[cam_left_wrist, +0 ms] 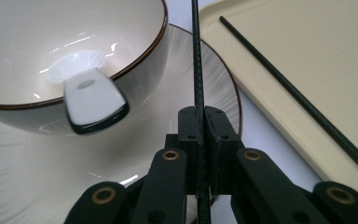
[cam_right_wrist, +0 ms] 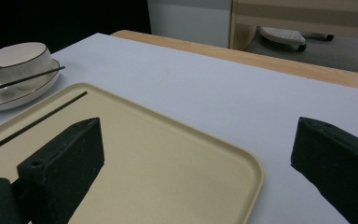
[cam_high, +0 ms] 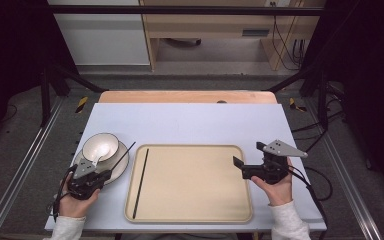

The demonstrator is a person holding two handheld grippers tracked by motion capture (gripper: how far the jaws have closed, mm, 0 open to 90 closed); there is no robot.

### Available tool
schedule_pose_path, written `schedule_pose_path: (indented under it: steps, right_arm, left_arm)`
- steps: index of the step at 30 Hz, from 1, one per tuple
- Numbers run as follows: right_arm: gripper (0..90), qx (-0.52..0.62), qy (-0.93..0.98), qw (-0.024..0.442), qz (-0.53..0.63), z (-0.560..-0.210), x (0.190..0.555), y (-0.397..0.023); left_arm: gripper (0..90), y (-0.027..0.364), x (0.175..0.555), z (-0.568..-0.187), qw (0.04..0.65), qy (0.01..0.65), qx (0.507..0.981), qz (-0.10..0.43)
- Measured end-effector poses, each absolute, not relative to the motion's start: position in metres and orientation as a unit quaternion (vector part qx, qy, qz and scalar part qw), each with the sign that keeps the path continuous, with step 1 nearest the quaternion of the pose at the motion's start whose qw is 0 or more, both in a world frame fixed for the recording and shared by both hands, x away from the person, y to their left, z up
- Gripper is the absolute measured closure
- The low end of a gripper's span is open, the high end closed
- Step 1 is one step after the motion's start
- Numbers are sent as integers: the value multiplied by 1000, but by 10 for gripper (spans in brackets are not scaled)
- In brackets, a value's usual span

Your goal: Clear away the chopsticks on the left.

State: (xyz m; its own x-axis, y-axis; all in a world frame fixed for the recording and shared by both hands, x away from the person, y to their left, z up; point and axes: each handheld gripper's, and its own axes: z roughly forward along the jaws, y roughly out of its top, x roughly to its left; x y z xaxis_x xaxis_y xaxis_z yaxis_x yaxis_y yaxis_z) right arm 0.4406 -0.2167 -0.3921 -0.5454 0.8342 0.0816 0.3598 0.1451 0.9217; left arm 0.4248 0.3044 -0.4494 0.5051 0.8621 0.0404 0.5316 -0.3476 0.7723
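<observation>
- My left gripper [cam_left_wrist: 200,116] has its jaws pinching a thin black chopstick [cam_left_wrist: 196,56], which slants up over the plate [cam_left_wrist: 205,65], just beside the bowl [cam_left_wrist: 140,60].
- A white spoon [cam_left_wrist: 91,95] rests in that bowl.
- A second chopstick [cam_high: 141,182] lies flat along the left side of the beige tray [cam_high: 195,185].
- My right gripper [cam_high: 247,160] sits at the tray's right edge, jaws spread and empty.

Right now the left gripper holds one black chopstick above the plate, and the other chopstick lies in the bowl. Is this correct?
Not quite. The other chopstick lies on the beige tray, not in the bowl; the high view shows it. The left gripper does hold one chopstick above the plate.
</observation>
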Motion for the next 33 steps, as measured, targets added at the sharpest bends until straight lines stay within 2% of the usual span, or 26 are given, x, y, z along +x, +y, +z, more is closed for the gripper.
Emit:
schedule_pose_path:
  steps: [33]
  right_arm:
    - [26,413,715,238,511,-390,439,-219]
  left_arm:
    - [857,256,402,-442,404,452,757,245]
